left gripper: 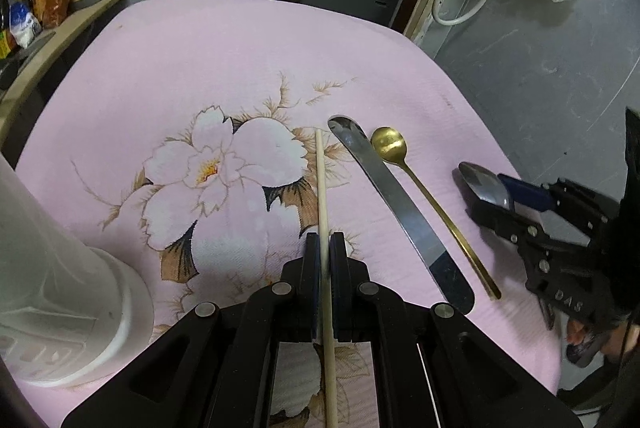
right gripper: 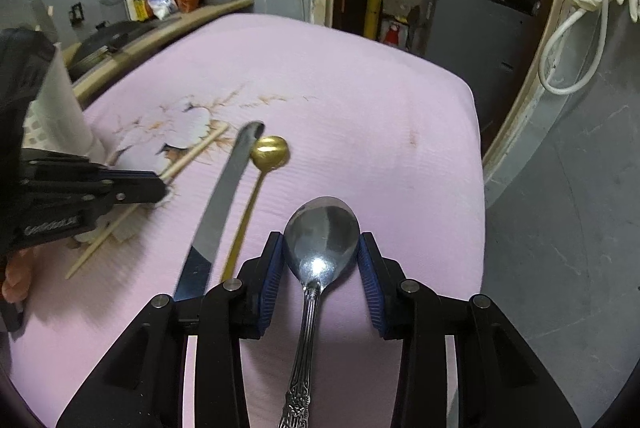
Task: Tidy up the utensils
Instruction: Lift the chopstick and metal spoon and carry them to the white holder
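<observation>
My left tongs (left gripper: pixel 325 240) are clamped narrow on a wooden chopstick (left gripper: pixel 322 184), which runs between the pads and out ahead over the flower print on the pink cloth (left gripper: pixel 224 60) covering the table. In the right wrist view the same tongs (right gripper: pixel 160 188) grip the chopstick (right gripper: pixel 192 156) partway along it; whether the stick rests on the cloth or sits just above it I cannot tell.

My right tongs (right gripper: pixel 320 252) stand wide, one blue pad on each side of the bowl of a steel spoon (right gripper: pixel 320 240). The pads sit just beside the bowl; contact cannot be read. The spoon lies near the right edge of the table, its patterned handle running back under the tongs. From the left wrist view the right tongs (left gripper: pixel 486 194) cover part of that spoon (left gripper: pixel 482 184).

Between chopstick and steel spoon lie a table knife (left gripper: pixel 394 204) and a gold spoon (left gripper: pixel 390 144), side by side and near each other (the gold spoon nearer the steel one).

A white holder (left gripper: pixel 60 284) stands at the left edge of the table.
</observation>
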Demonstrator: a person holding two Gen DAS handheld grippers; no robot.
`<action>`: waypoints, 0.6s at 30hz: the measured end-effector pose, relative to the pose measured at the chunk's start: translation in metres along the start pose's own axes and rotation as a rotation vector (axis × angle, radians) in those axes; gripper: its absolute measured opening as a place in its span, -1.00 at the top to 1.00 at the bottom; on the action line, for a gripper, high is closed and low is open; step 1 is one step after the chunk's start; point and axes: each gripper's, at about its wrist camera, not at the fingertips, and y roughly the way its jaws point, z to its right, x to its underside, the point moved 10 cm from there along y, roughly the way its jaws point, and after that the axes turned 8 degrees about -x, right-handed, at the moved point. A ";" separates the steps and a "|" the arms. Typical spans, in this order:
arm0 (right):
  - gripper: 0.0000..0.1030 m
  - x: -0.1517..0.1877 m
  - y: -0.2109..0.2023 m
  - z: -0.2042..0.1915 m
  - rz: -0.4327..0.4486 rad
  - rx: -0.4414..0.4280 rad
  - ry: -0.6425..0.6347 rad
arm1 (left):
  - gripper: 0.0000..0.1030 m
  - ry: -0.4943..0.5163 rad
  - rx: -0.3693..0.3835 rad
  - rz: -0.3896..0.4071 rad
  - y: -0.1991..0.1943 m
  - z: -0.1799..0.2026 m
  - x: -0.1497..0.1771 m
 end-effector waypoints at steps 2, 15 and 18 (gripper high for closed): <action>0.32 0.000 -0.007 -0.006 0.041 -0.005 -0.013 | 0.95 -0.017 0.031 0.010 -0.004 0.002 0.000; 0.33 -0.016 -0.076 -0.042 0.404 0.092 -0.138 | 0.95 -0.015 0.029 0.429 -0.085 0.016 -0.029; 0.33 -0.023 -0.091 -0.050 0.481 0.090 -0.136 | 0.95 -0.001 0.021 0.537 -0.105 0.021 -0.032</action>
